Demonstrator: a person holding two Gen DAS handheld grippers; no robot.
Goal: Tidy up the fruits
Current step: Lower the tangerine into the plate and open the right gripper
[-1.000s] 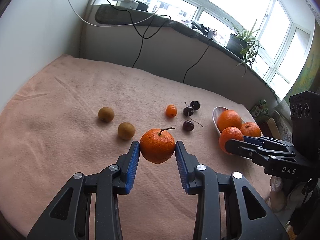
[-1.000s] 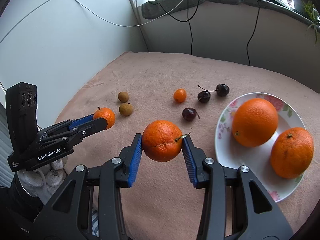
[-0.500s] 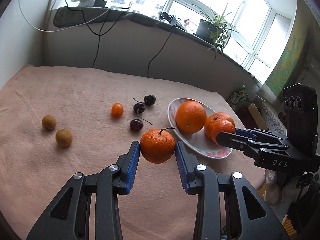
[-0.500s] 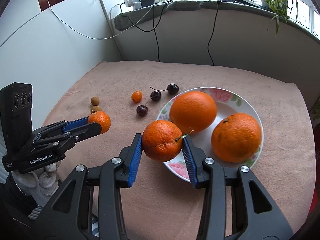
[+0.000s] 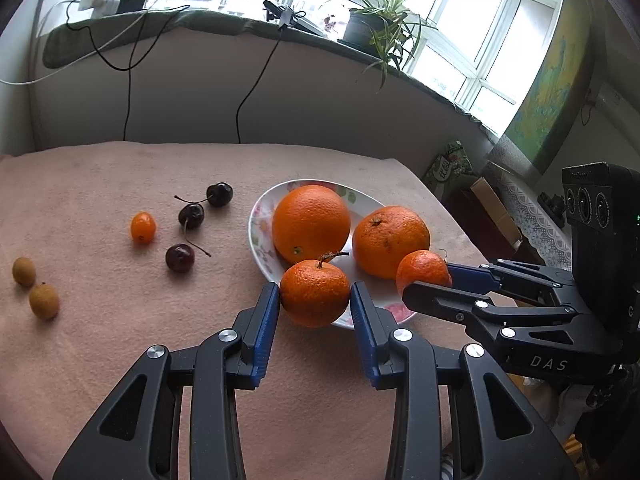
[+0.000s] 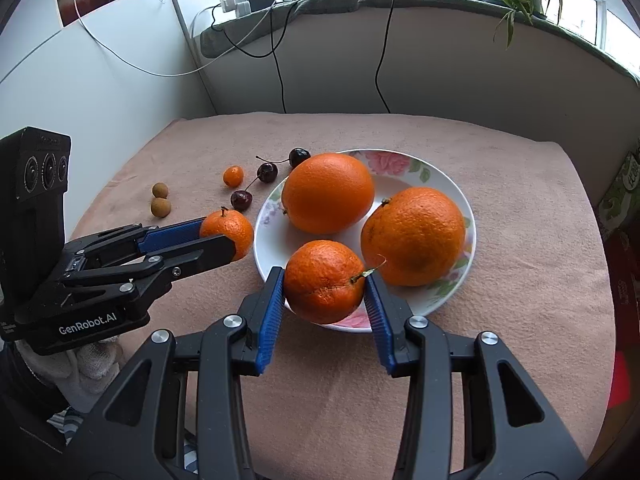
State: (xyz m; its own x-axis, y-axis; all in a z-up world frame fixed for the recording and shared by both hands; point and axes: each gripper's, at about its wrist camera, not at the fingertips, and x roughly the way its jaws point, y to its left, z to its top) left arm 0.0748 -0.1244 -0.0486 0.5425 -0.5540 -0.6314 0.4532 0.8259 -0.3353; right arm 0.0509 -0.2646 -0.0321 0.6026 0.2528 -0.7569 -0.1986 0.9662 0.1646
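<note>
My left gripper [image 5: 315, 300] is shut on a stemmed mandarin [image 5: 315, 294] and holds it over the near rim of the floral plate [image 5: 258, 224]. It also shows in the right wrist view [image 6: 230, 240], just left of the plate [image 6: 400, 164]. My right gripper [image 6: 325, 285] is shut on a second mandarin [image 6: 324, 280] above the plate's front edge; it also shows in the left wrist view [image 5: 430, 276]. Two large oranges [image 6: 328, 192] [image 6: 414, 236] lie on the plate.
On the pink cloth [image 5: 100, 184] left of the plate lie three dark cherries [image 5: 180, 258], a kumquat [image 5: 143, 227] and two brown longans [image 5: 44, 301]. A wall with hanging cables and a windowsill with a plant [image 5: 376, 28] stand behind. The table edge drops off to the right.
Both grippers have moved toward the plate with their mandarins; the plate and oranges now sit much closer, and the small fruits have slid to the left of view.
</note>
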